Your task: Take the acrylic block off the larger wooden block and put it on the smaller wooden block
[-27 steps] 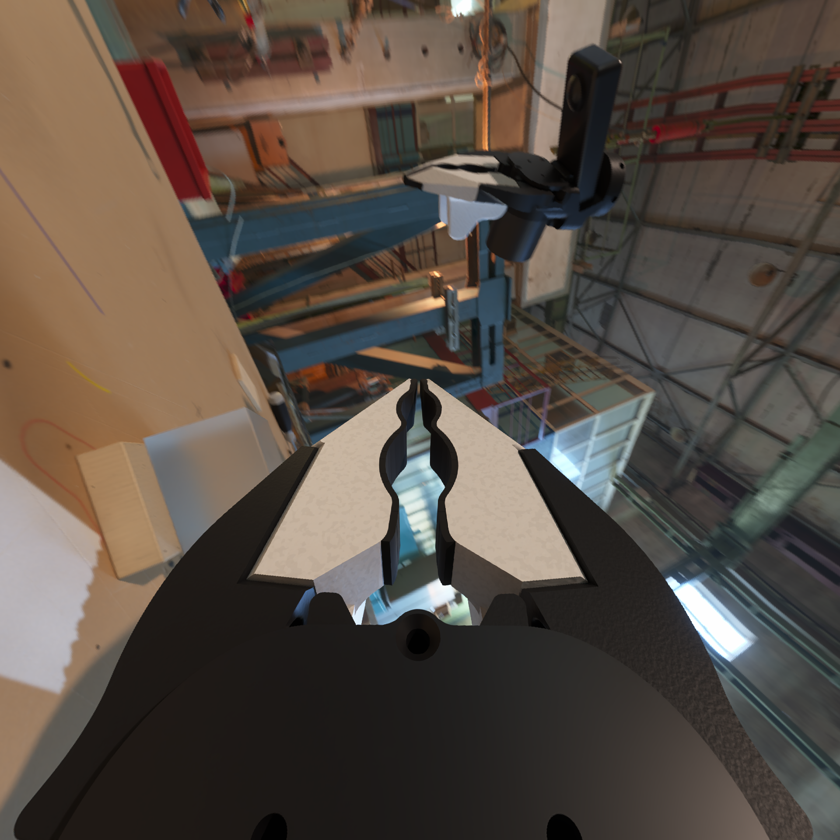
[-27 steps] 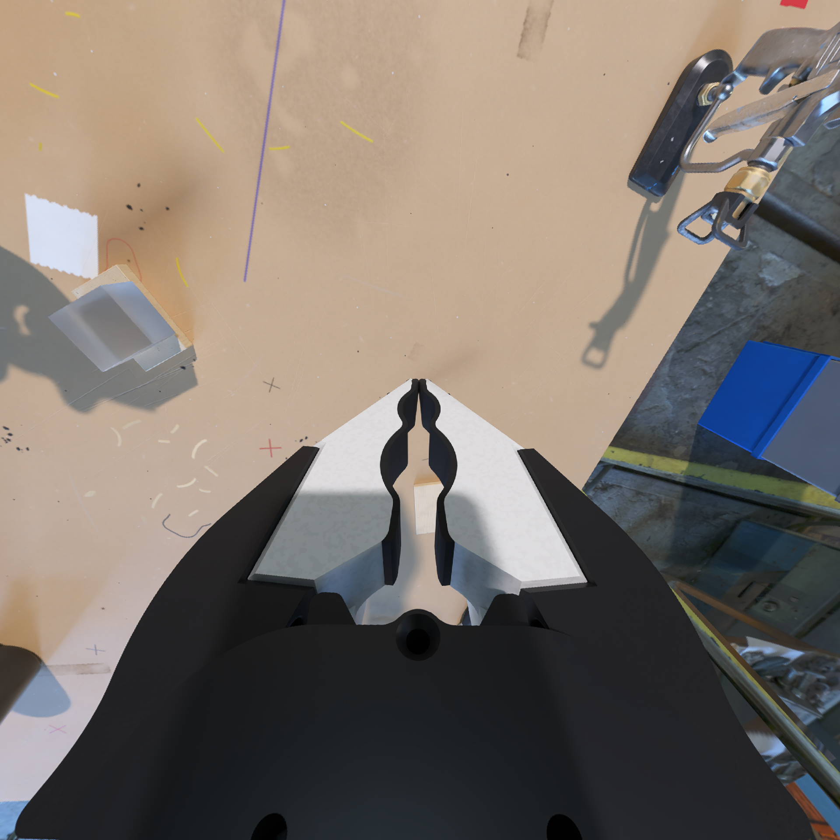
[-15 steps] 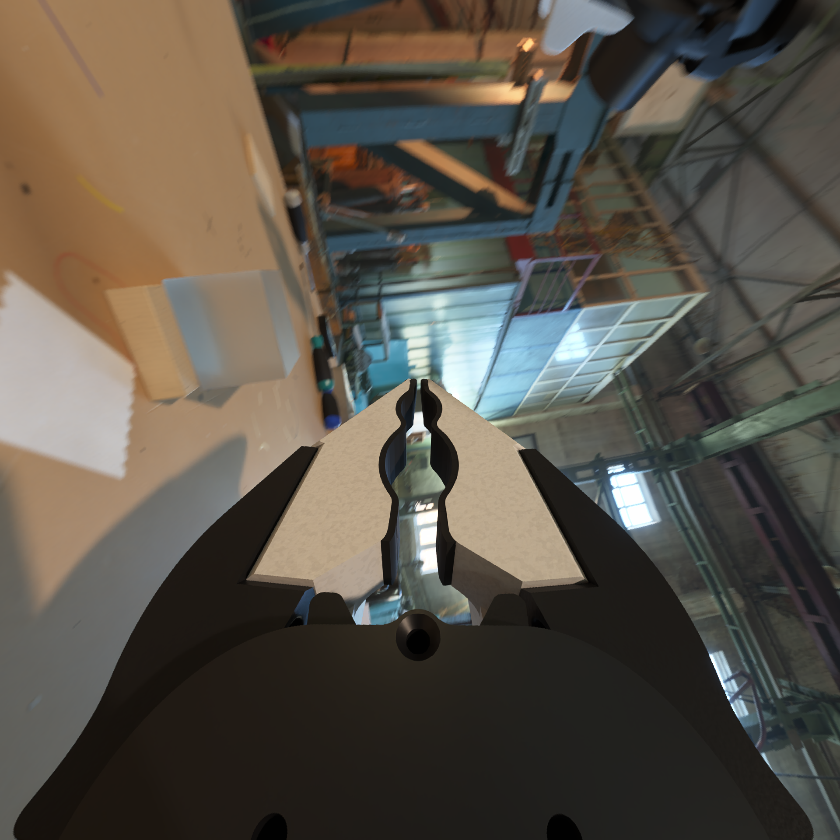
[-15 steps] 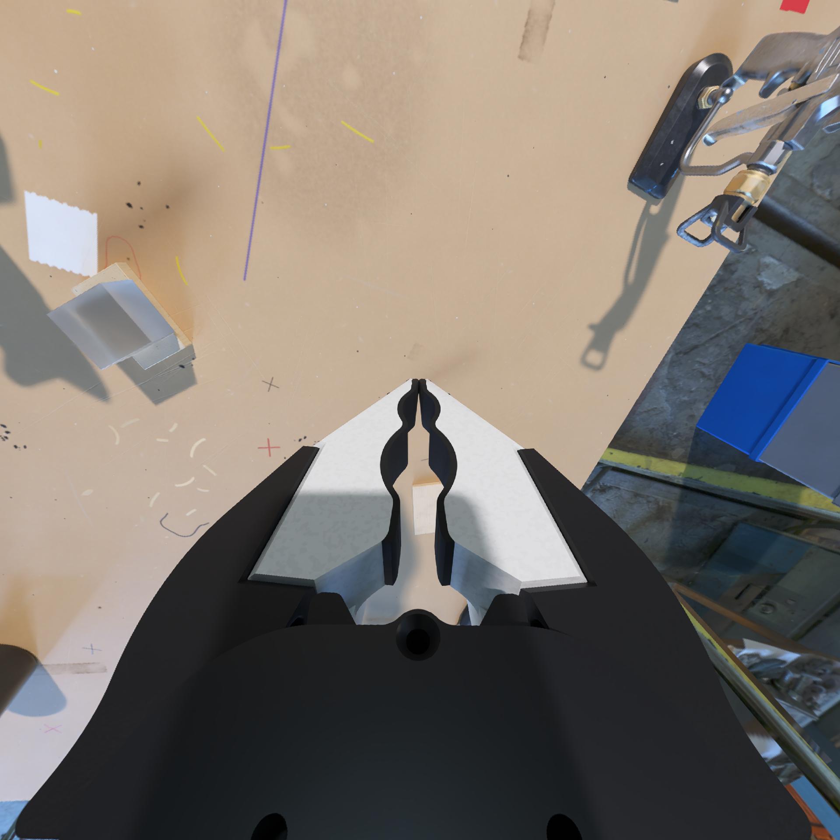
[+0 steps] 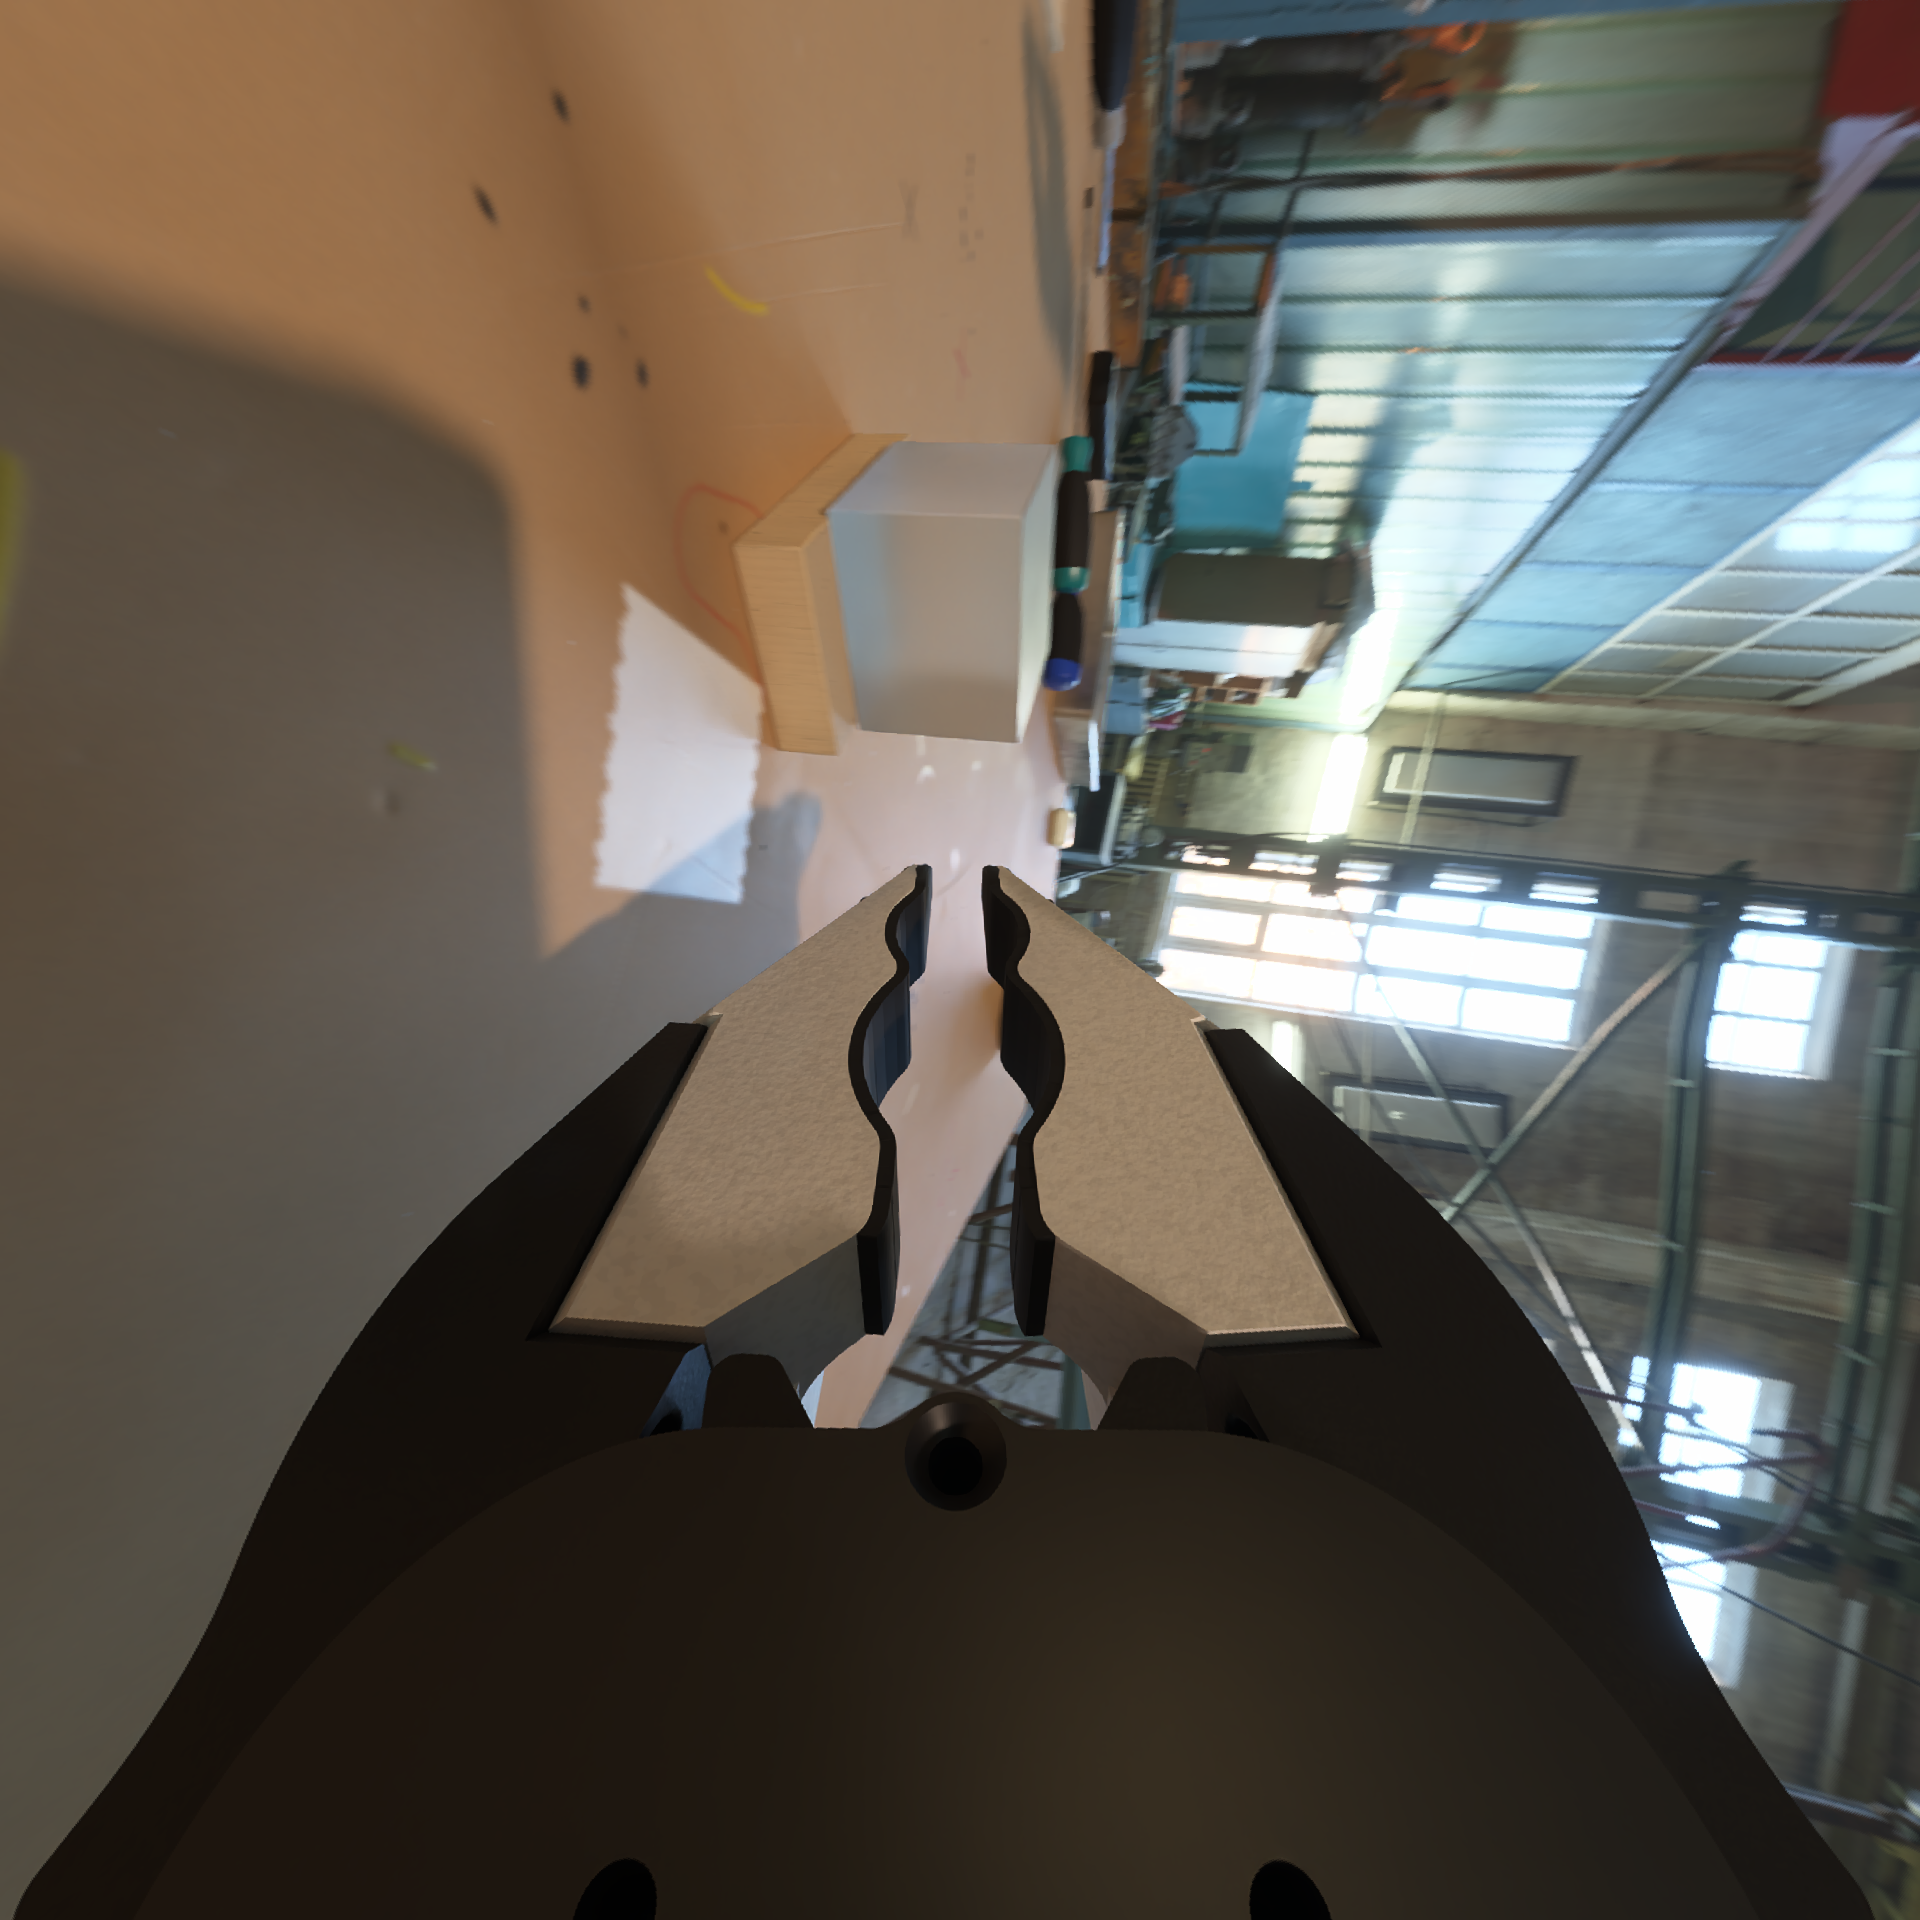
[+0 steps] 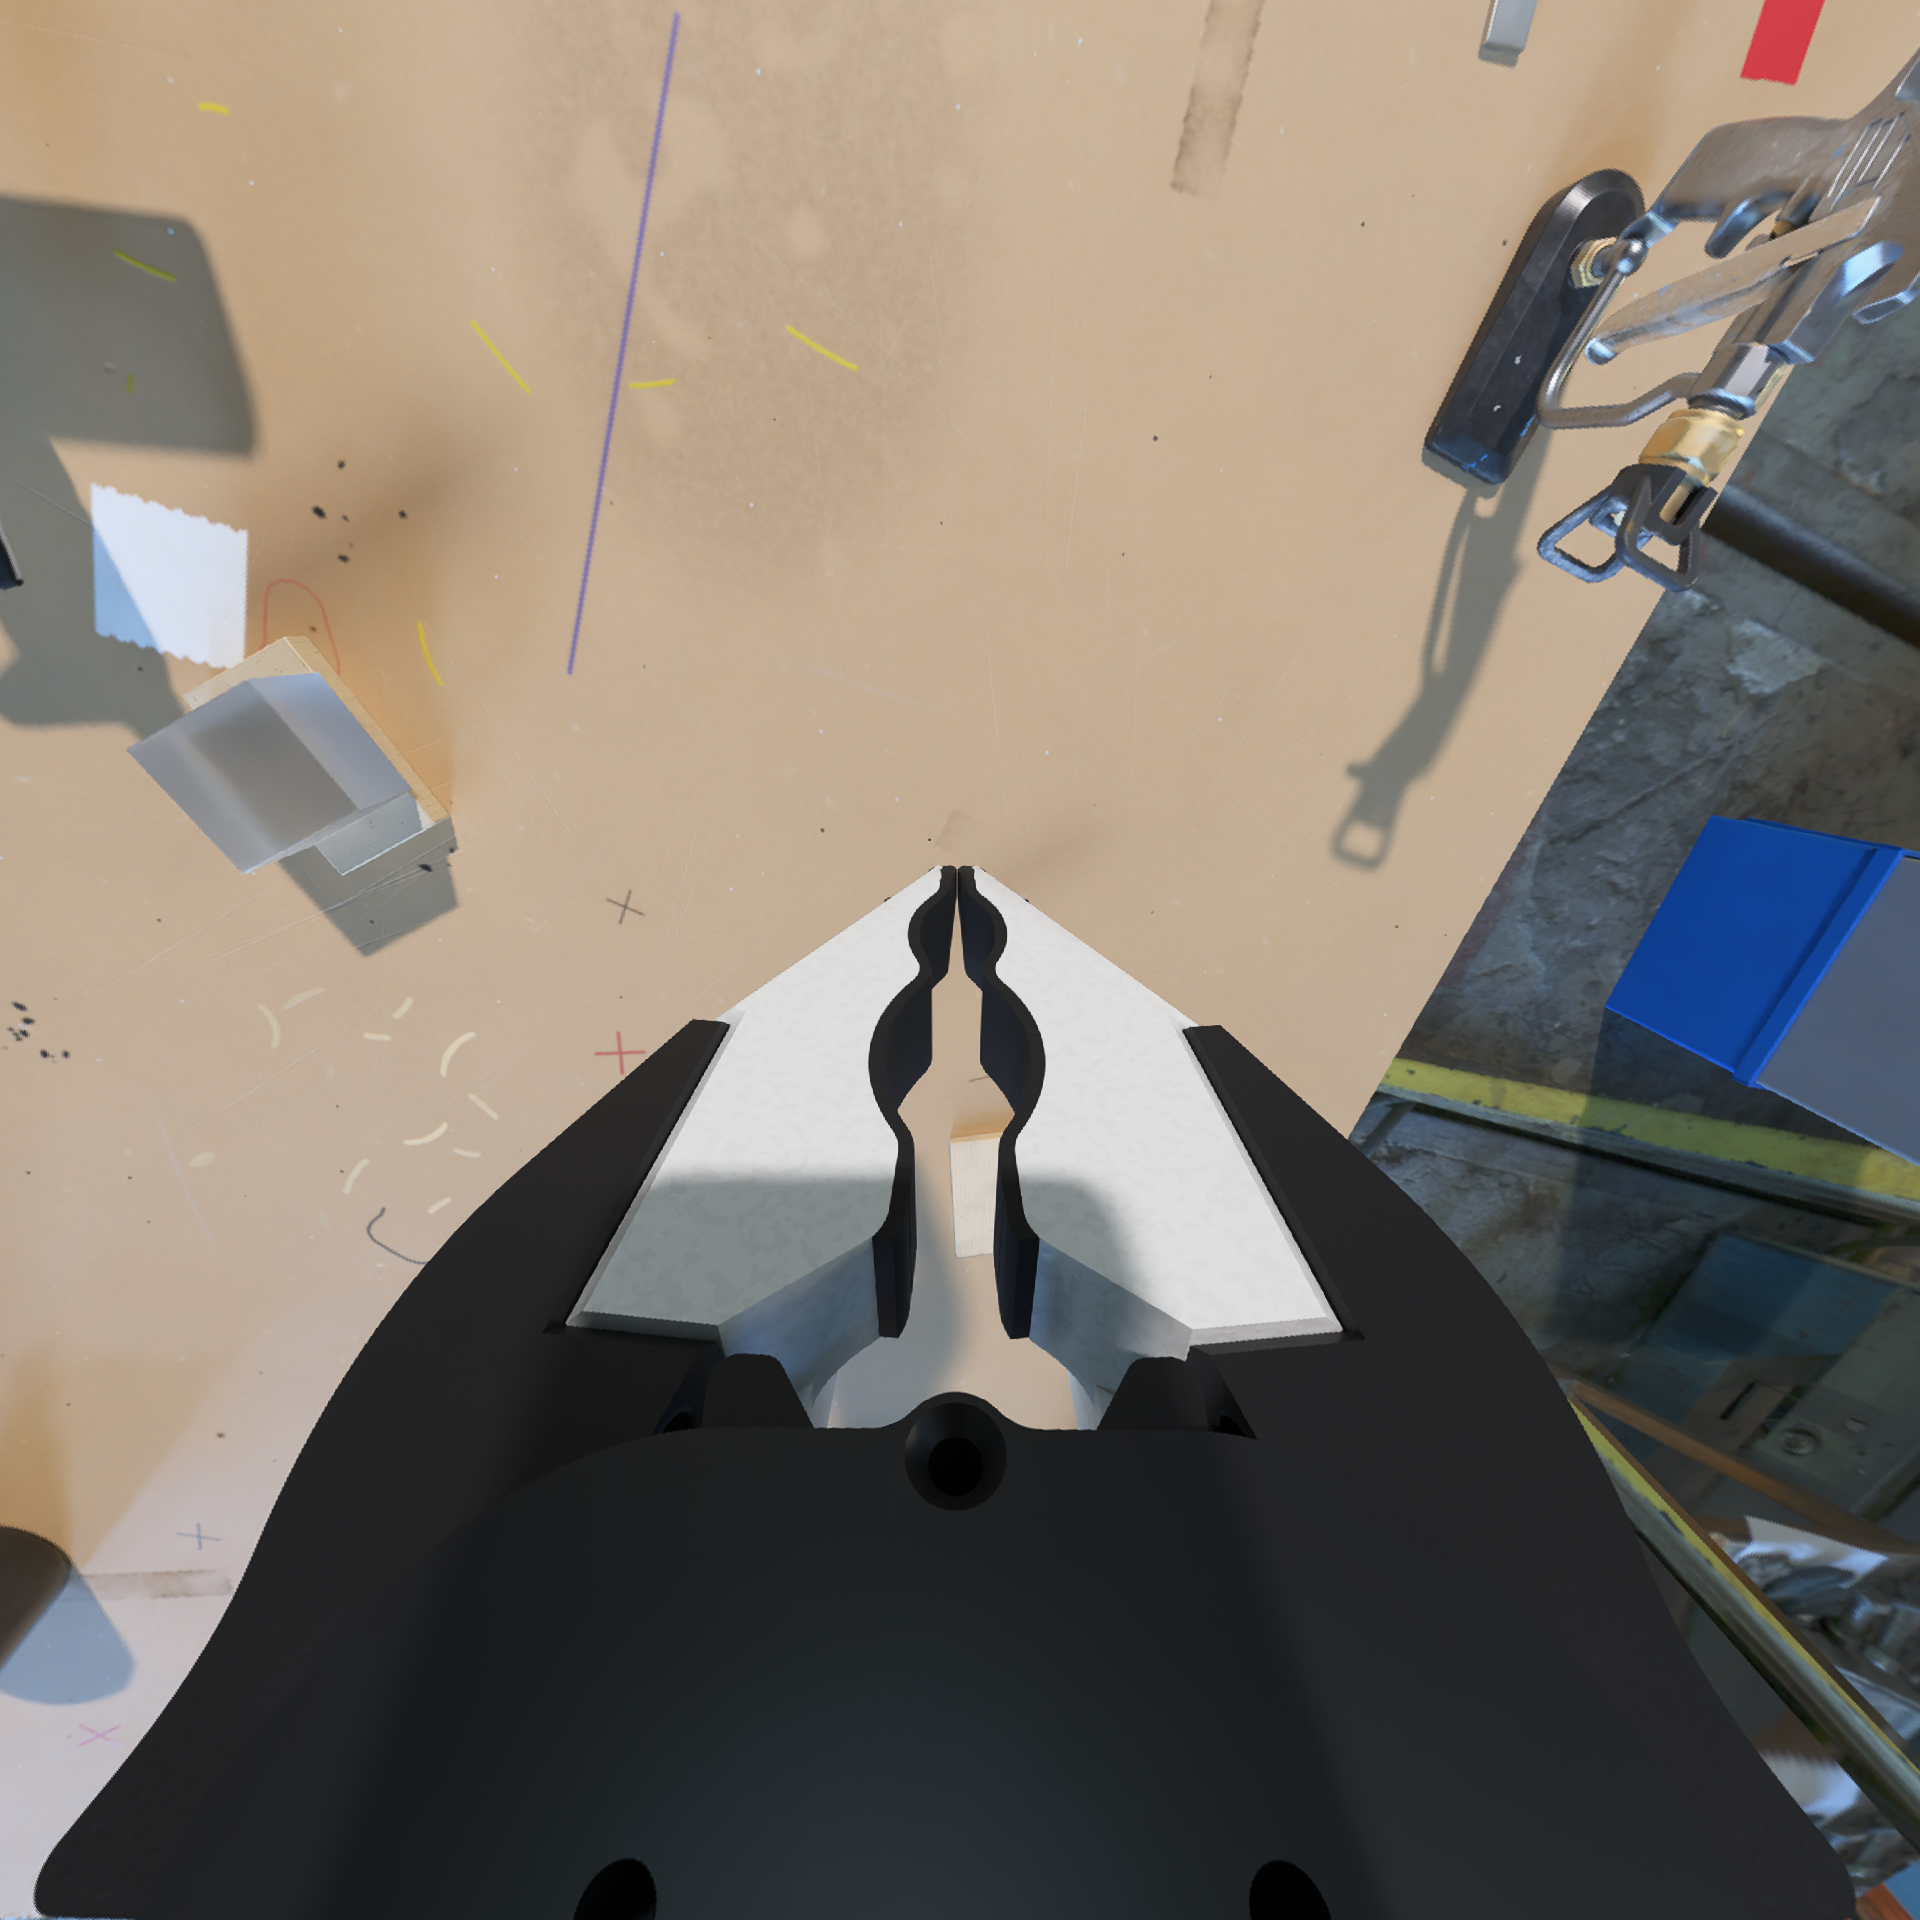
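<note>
The frosted acrylic block rests on the larger wooden block, ahead of my left gripper and a little to its left. The left gripper's jaws stand slightly apart with nothing between them. In the right wrist view the acrylic block and the larger wooden block lie far to the left. My right gripper is shut and empty above the table. The smaller wooden block shows through the gap between its fingers, below them. It also appears small in the left wrist view.
A white paper scrap lies beside the larger block, also in the right wrist view. Screwdriver handles lie at the table edge behind the blocks. A metal clamp sits at the table's right edge, a blue box beyond it.
My left gripper has swung down toward the acrylic block, which now sits nearer the view's centre, and its jaws have parted slightly. The right gripper has stayed still.
</note>
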`<state>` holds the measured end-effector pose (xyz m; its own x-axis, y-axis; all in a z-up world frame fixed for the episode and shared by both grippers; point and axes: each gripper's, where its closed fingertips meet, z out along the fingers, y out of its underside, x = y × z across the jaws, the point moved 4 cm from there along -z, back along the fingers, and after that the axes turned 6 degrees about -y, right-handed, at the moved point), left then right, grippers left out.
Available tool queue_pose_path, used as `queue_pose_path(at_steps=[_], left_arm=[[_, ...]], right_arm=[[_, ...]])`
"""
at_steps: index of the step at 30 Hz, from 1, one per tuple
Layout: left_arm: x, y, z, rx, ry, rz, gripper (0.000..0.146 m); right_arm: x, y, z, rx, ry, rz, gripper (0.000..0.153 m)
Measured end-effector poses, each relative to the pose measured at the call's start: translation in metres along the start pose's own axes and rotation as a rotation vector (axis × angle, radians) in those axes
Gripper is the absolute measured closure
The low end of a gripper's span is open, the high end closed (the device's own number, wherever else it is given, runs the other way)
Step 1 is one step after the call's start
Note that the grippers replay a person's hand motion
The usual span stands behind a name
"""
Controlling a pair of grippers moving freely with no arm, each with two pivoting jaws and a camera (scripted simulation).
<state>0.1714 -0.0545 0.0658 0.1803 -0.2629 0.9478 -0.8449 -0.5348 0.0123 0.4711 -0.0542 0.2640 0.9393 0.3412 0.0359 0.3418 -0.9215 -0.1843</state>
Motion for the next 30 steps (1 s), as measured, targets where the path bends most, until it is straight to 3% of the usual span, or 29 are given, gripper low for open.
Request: queue_pose_path(at_steps=[3, 9, 13, 15, 19, 22, 25, 28, 30], left_arm=[[-0.010, -0.002, 0.000, -0.003, -0.108, 0.062, 0.135], [-0.006, -0.004, -0.002, 0.013, -0.209, 0.230, 0.132], [0.007, 0.000, -0.014, 0.096, -0.263, 0.503, 0.107], [0.007, 0.000, -0.026, 0.163, -0.399, 0.655, 0.096], [0.021, 0.009, -0.045, 0.339, -0.651, 1.117, 0.083], [0.039, 0.021, -0.045, 0.404, -0.633, 1.308, 0.082], [0.042, 0.027, -0.044, 0.421, -0.574, 1.332, 0.083], [0.040, 0.028, -0.045, 0.397, -0.567, 1.303, 0.080], [0.039, 0.028, -0.045, 0.378, -0.571, 1.313, 0.079]], right_arm=[[0.000, -0.001, 0.000, -0.016, -0.001, -0.004, 0.152], [0.000, -0.001, 0.000, -0.031, 0.001, -0.003, 0.133], [-0.001, -0.001, 0.000, -0.018, 0.015, 0.003, 0.132], [-0.001, 0.000, 0.000, -0.005, 0.021, 0.006, 0.132], [0.000, -0.001, 0.000, 0.021, 0.048, -0.002, 0.132], [-0.006, -0.003, 0.000, 0.061, 0.099, -0.063, 0.132], [-0.037, -0.008, -0.016, 0.182, 0.042, -0.069, 0.130], [-0.088, -0.006, -0.020, 0.282, 0.063, -0.159, 0.097], [-0.130, 0.001, -0.003, 0.287, 0.011, -0.224, 0.083]])
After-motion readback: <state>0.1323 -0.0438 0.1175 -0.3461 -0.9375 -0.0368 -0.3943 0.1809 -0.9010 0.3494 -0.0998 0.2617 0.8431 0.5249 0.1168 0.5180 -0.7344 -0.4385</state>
